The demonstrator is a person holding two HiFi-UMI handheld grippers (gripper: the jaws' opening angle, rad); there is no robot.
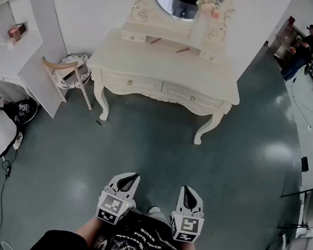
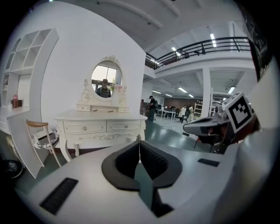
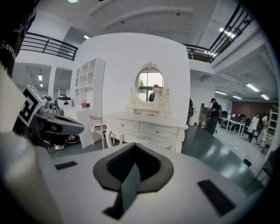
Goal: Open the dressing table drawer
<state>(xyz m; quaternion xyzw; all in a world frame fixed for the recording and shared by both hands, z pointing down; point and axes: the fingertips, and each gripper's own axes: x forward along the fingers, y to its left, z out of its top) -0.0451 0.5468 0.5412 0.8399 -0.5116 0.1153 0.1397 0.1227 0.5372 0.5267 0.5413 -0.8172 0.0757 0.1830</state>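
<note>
Head view gives no print that reads clearly: the lettering on the person's dark shirt (image 1: 136, 247) is too small and warped to make out, and each gripper's cube carries only black-and-white square markers. The dressing table (image 1: 166, 64) stands against the white wall, well apart from both grippers, with a wide stretch of bare grey-green floor (image 1: 159, 145) between them. Under the top's front edge, the left-hand drawer (image 1: 131, 81) and right-hand drawer (image 1: 192, 97) sit side by side, both flush and closed, each with a small knob. A wooden chair (image 1: 64, 70) stands just beside the table's left front leg. The left gripper (image 1: 130, 177) and right gripper (image 1: 188, 191) are held low, close to the body, side by side and tipped slightly downward toward the table. Both are clenched with nothing between the jaws.
</note>
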